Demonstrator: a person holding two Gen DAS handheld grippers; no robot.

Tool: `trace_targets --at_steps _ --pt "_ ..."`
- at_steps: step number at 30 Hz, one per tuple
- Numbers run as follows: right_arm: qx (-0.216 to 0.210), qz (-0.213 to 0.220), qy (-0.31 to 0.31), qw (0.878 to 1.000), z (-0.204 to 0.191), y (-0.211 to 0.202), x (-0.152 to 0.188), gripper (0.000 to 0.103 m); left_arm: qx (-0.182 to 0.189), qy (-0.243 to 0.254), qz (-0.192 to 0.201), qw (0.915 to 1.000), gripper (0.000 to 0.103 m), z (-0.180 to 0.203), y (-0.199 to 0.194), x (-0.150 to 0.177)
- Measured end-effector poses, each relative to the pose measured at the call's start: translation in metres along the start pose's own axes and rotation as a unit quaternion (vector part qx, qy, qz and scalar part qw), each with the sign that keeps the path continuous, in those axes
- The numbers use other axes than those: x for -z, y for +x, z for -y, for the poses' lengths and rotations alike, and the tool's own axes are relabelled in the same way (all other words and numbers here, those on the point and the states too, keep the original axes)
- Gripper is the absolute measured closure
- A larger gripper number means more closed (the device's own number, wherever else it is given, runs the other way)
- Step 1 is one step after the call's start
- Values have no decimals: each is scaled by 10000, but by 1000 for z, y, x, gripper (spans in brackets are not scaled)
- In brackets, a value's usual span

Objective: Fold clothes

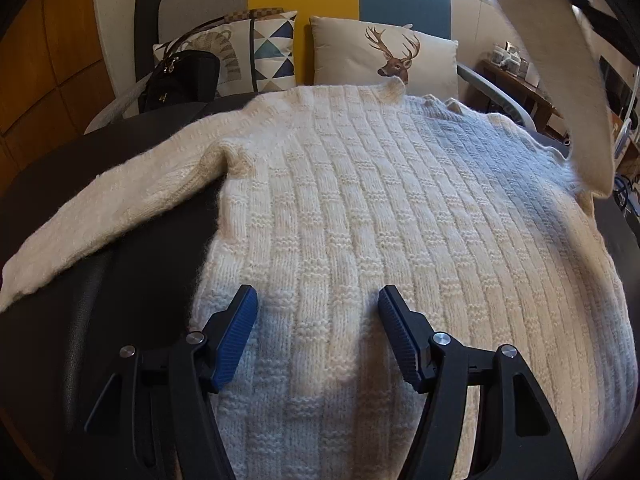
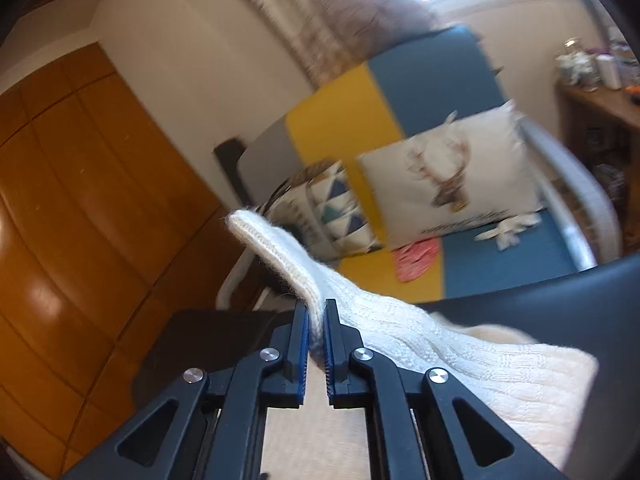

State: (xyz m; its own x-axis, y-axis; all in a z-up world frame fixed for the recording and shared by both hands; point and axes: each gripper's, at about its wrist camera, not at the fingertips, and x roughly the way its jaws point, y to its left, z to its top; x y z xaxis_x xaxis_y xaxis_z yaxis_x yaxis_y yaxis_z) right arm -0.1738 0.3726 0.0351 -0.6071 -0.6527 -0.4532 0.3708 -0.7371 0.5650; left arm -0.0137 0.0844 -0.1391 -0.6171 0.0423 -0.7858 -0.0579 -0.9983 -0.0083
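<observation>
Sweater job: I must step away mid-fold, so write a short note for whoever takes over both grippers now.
Left gripper: open, hovering over the lower body of the cream ribbed knit sweater, holding nothing.
Right gripper: shut on the sweater's cuffed sleeve, lifted off the table.
The sweater lies spread flat on the black table; its other sleeve is still stretched out.
Done: one sleeve picked up. Left: lay it across the body, fold the other sleeve, then the body.

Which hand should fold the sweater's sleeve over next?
The right gripper, probably: it is already shut on the sleeve, lifted off the sweater. The left gripper is open over the body, holding nothing.
</observation>
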Motion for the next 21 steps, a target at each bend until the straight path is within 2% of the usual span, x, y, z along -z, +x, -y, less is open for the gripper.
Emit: trace_targets --at_steps 5,8,11,14,15,16,20,21 --pt "-369 -887 -228 9951 -42 100 38 98 67 -58 25 10000 35 -3 -1 1" --pt "-492 -1403 -417 9880 -58 148 68 98 129 -148 54 9998 35 -7 -3 2" --pt "-514 -1887 -755 9778 -72 178 100 98 262 -372 206 9988 34 -17 -12 3" --pt "-356 -2236 -949 9694 -71 193 122 91 286 -529 163 9981 34 -30 -13 2" --pt "-369 -2361 -920 9666 -68 196 127 80 280 -567 130 9979 34 -34 -12 2" --pt "-455 -2447 -768 9655 -62 195 131 76 270 -610 106 9977 34 -37 -12 0" --pt "-757 -1965 -172 9774 -33 156 135 76 209 -545 145 9982 34 -49 -17 -12" --pt "-709 -1862 -84 9799 -24 145 137 76 177 -492 209 9984 34 -52 -20 -18"
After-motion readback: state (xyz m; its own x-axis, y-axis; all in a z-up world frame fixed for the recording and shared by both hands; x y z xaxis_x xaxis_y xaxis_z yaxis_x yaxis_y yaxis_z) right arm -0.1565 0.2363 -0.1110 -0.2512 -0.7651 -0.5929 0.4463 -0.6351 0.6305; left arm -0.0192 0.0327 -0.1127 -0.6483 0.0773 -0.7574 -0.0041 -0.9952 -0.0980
